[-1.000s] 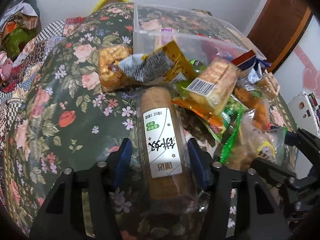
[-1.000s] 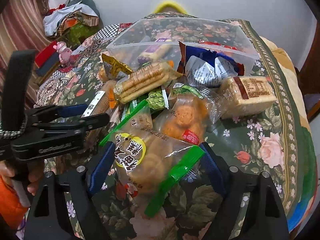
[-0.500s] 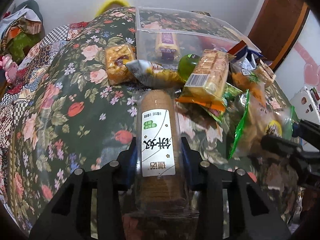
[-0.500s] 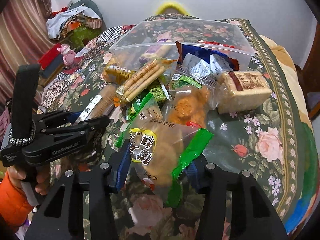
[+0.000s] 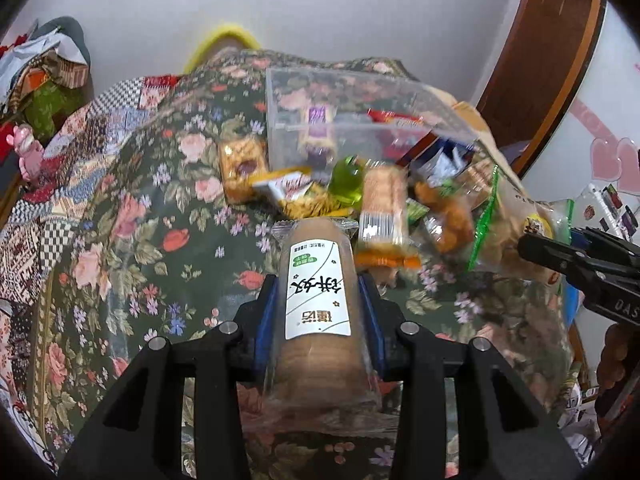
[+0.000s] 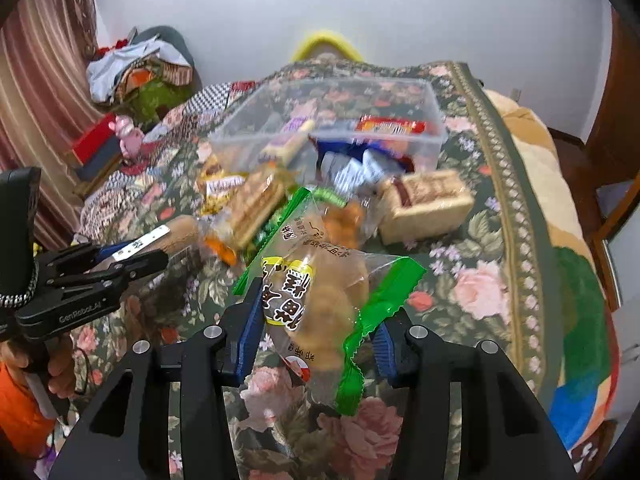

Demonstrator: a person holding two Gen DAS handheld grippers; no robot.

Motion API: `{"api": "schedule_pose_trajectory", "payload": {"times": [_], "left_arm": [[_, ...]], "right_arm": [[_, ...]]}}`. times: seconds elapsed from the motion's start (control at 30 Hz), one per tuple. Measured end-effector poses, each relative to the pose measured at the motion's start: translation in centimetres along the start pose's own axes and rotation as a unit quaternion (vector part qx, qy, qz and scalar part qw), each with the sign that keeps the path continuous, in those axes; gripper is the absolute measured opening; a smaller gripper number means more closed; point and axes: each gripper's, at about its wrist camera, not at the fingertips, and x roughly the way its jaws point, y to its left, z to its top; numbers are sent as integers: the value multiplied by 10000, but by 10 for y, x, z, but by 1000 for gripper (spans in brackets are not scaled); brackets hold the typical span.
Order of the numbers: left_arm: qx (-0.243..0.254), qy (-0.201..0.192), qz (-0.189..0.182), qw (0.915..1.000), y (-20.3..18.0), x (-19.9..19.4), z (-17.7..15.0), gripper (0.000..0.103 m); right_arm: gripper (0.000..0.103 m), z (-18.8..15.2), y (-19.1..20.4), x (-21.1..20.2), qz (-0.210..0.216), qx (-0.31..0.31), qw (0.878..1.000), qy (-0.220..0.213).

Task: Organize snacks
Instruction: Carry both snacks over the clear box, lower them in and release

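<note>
Both tools are matte black plastic with angular, open-framed finger arms. The left gripper [image 5: 320,300] has round silver screws on its arms and blue pads [image 5: 267,320]. The right gripper [image 6: 318,328] looks the same. At lower left of the right view, white lettering marks the other tool's side, beside an orange sleeve [image 6: 18,412].

A dark green floral cloth [image 6: 476,280] with pink roses covers the surface, edged on the right by a patterned border band. A patchwork checkered cover [image 5: 36,216] lies to its left. A pink toy figure [image 6: 128,136] sits near a red box [image 6: 94,142], with a heap of crumpled clothes [image 6: 136,68] behind them. Striped curtains [image 6: 44,60] hang at the left. A brown wooden door frame [image 5: 536,64] stands beside the white wall [image 6: 440,12].
</note>
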Motion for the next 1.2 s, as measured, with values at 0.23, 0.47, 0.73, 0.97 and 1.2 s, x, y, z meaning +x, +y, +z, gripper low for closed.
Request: {"api": "schedule_pose_trajectory", "payload": {"times": [0.23,0.47,0.73,0.97,1.2], "left_arm": [[83,-347,-35,9994,-9,-21,20,39],[213,-669,-35,9975,-16,-25,50,39],[218,-832,-91,9963,-21,-10,89,39],[324,-862,-55,9957,-28,17,121,39],[347,-739,-32,9967,-31,55,147,39]], "right_arm": [[44,18,-2,-13,-14,-10,9994,-339],[44,43,-4,-19,-82,-54,9977,-675],[44,75,-14,-15,-178,1,9951,-973],[44,100,-31,-2,-279,102,9938,-1072],[44,120,-45,28,-309,172,9953,-899]]}}
